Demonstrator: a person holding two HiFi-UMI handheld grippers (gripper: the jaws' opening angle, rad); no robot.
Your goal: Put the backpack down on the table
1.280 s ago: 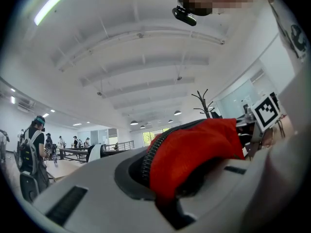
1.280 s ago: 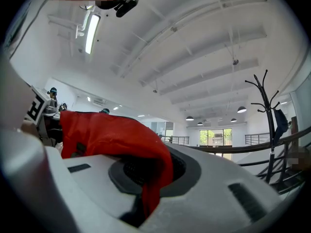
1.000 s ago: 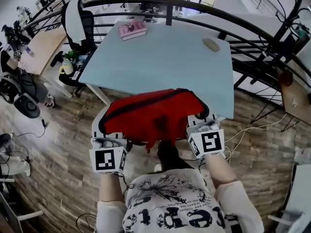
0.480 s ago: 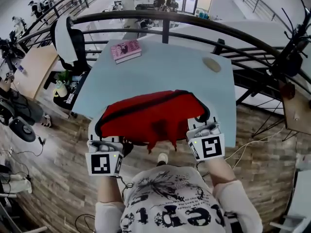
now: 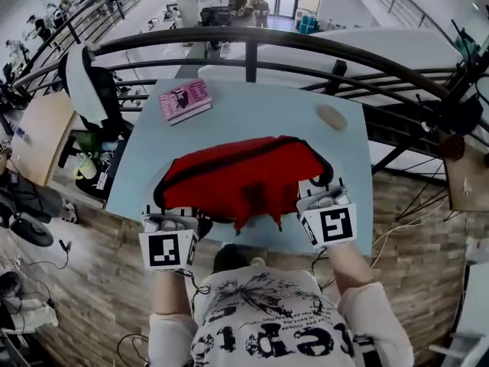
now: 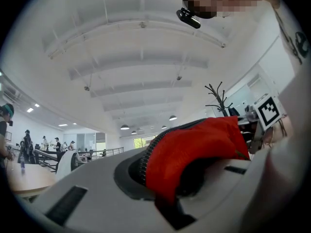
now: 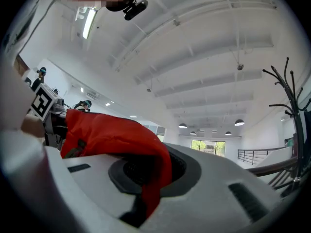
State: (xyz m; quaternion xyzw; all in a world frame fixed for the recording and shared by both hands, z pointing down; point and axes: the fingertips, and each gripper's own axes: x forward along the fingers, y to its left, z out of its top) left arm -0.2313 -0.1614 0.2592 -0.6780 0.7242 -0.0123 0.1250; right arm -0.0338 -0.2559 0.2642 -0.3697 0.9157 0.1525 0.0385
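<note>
A red backpack [image 5: 243, 178] with a black zip hangs stretched between my two grippers, over the near half of the pale blue table [image 5: 260, 113]. My left gripper [image 5: 170, 222] is shut on the bag's left end, and red fabric [image 6: 194, 147] is pinched between its jaws in the left gripper view. At the bag's right end my right gripper [image 5: 325, 199] is shut on it too, with red cloth [image 7: 114, 135] clamped between its jaws. I cannot tell whether the bag's underside touches the tabletop.
A pink book [image 5: 185, 100] lies at the table's far left corner and a small tan oval object [image 5: 331, 116] at the far right. A curved black railing [image 5: 252, 48] runs behind the table. An office chair [image 5: 88, 90] stands to the left, a coat stand [image 5: 458, 90] to the right.
Both grippers have carried the backpack forward from above the wooden floor at the table's near edge to over the tabletop. The table now reaches close to the person's body.
</note>
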